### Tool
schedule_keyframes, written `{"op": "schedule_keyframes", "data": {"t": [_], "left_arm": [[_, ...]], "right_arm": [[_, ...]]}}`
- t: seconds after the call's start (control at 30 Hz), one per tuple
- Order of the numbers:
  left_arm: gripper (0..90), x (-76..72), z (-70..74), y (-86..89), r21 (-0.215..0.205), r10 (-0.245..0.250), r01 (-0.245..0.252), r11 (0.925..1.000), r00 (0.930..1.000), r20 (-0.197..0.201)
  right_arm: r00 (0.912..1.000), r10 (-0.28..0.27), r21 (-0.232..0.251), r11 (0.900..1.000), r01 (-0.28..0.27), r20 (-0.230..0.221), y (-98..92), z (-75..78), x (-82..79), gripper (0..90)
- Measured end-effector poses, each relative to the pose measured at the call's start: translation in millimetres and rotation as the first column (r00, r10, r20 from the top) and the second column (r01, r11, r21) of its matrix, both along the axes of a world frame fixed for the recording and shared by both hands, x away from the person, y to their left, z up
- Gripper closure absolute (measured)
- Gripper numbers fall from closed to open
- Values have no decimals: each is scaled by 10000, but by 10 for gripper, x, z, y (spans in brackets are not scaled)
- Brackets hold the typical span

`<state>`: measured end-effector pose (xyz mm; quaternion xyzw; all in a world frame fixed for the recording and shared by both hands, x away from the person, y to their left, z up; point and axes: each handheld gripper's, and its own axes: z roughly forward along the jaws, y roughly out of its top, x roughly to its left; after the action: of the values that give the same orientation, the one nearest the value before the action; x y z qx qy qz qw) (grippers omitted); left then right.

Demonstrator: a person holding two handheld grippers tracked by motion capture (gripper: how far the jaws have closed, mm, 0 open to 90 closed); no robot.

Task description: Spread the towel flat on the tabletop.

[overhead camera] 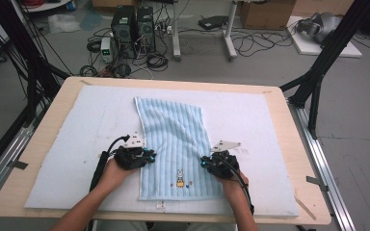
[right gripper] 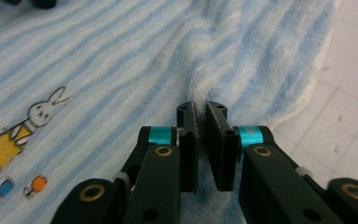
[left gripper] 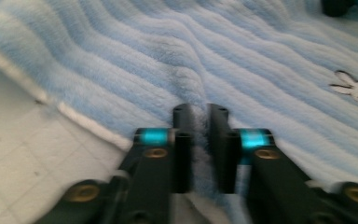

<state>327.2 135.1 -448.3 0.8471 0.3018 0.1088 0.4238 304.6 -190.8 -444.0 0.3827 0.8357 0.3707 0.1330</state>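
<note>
Towel [overhead camera: 176,144], pale blue with soft ribs, lies lengthwise on the white mat [overhead camera: 67,144] that covers the wooden table [overhead camera: 43,125], its near end toward me and its far end skewed a little to my left. A small rabbit picture [overhead camera: 179,177] in a yellow dress sits near the near hem, between my two hands. My left gripper [left gripper: 199,112] is at the towel's left edge, jaws drawn nearly together with a raised pleat of the blue cloth pinched between them; the fabric puckers into a ridge running away from the tips, and the towel's white edge [left gripper: 84,122] crosses the mat just beside the jaw. My right gripper [right gripper: 201,108] is at the right edge, about level with the left, jaws likewise closed on a fold of the towel that bunches up ahead of them, the rabbit off to one side. Beyond the table, on the grey floor, stand two dark computer towers [overhead camera: 134,29] among loose cables [overhead camera: 250,43].
</note>
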Motion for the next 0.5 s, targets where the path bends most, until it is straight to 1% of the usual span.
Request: {"op": "schedule_keyframes", "data": {"t": [0.03,0.17,0.27,0.33,0.43,0.5], "left_arm": [[861,-28,2,15,-59,-60,59,10000,9999,-123],[865,-175,-7,108,-339,-311,299,9990,9989,-351],[864,-310,-13,191,-467,-504,486,9977,9980,-388],[864,-396,-8,227,-563,-585,560,9968,9973,-442],[863,-513,2,266,-491,-762,743,9960,9964,-360],[863,-588,1,297,-498,-871,851,9951,9955,-384]], "right_arm": [[10000,53,36,10000,-52,-75,-3,2,-14,850],[9987,469,85,9989,-467,-204,-6,10,-109,850],[9961,801,151,9967,-796,-379,-4,18,-206,850],[9941,1018,148,9947,-1013,-386,9,21,-276,850],[9905,1315,179,9912,-1309,-412,35,23,-396,850],[9879,1484,208,9888,-1476,-453,50,23,-473,850]]}}
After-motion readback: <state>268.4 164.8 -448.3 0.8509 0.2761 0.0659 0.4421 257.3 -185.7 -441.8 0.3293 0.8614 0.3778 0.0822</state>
